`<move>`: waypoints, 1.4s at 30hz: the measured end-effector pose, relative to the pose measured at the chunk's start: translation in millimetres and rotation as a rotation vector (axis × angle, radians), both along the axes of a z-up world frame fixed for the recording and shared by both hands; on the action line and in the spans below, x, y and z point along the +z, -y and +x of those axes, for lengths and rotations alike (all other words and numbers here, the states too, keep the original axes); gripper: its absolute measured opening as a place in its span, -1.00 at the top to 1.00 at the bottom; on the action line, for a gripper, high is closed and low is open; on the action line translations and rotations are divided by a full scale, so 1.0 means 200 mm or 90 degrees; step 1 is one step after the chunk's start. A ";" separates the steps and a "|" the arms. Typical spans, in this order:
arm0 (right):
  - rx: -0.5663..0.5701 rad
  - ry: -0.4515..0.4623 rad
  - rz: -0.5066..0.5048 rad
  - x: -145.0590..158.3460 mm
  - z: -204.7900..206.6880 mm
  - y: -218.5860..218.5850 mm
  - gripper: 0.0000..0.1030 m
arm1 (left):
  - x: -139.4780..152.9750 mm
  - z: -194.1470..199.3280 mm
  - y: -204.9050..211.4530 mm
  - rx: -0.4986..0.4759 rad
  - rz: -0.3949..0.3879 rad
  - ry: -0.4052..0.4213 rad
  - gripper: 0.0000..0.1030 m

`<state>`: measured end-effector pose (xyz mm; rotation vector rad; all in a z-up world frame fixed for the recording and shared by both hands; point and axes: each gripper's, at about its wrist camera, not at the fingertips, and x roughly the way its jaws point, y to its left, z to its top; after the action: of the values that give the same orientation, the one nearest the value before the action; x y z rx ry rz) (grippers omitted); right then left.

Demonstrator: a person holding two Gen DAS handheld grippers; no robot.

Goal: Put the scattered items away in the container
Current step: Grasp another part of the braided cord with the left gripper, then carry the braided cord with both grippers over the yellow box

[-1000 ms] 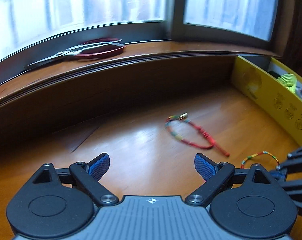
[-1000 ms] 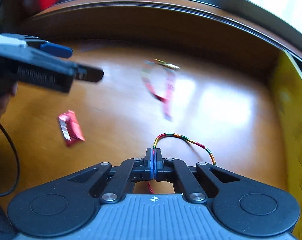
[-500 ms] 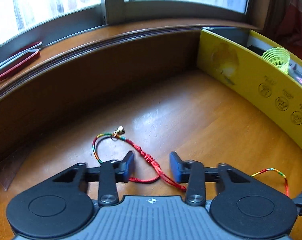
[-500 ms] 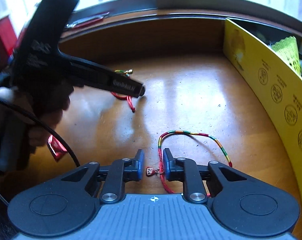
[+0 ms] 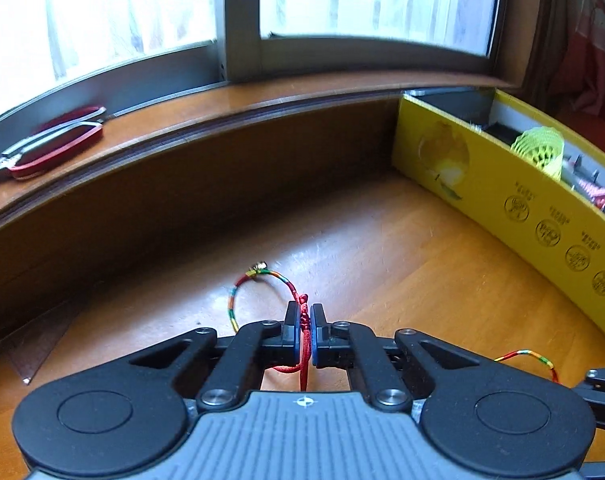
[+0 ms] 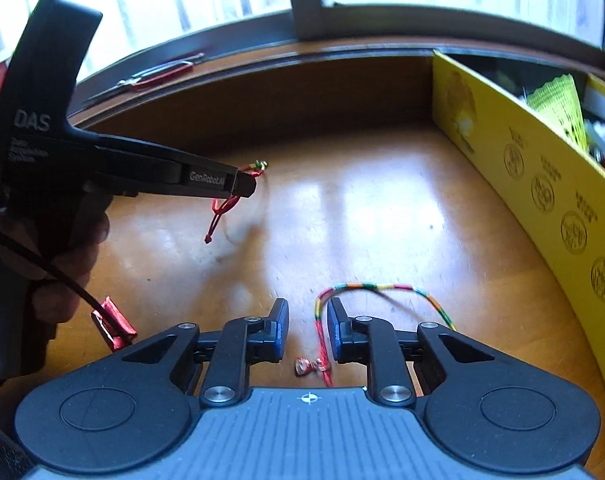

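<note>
Left gripper (image 5: 305, 320) was clenched on the red knotted stretch of a braided cord bracelet (image 5: 262, 280); the multicoloured loop with its small brass bell stood out forward-left of the fingertips, and in the right wrist view the loose red tail hung below that gripper, so the bracelet looked lifted clear of the wooden table (image 6: 382, 208), toward the back edge. Right gripper (image 6: 307, 322) was released, jaws parted around a second braided bracelet (image 6: 382, 287) lying flat near the table's front edge. Its red-and-yellow cord ran straight between the two fingers, roughly along their line, with a small pinkish charm at the near end; the coloured arc curved away forward and right toward the yellow box (image 6: 542, 184). Judgement: the cord lay closer to the right-hand finger than the left, but closing should still catch it without any re-aiming. The box stood along the table's right edge, already holding a yellow mesh item and other bits. Right gripper was the nearer to it. A red foil wrapper (image 6: 113, 325) lay at the front left, untouched. Red-handled scissors (image 5: 50, 148) sat on the windowsill, well apart from everything.
</note>
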<state>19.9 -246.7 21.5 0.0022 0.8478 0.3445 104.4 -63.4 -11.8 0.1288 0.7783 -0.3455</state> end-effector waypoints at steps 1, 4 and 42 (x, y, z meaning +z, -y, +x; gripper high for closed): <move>0.001 0.003 0.000 0.00 0.01 -0.01 0.55 | 0.02 -0.01 -0.02 0.002 -0.004 0.002 0.90; -0.013 -0.010 0.001 -0.04 0.06 -0.02 0.56 | 0.06 -0.04 -0.05 0.006 -0.015 0.008 0.90; -0.064 0.149 0.290 0.56 0.07 0.72 0.92 | 0.67 -0.35 0.51 -0.035 -0.079 0.192 0.91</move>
<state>33.0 -390.9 134.1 0.4186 0.5219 0.4282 35.3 -164.4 122.0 0.0828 0.4541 -0.4142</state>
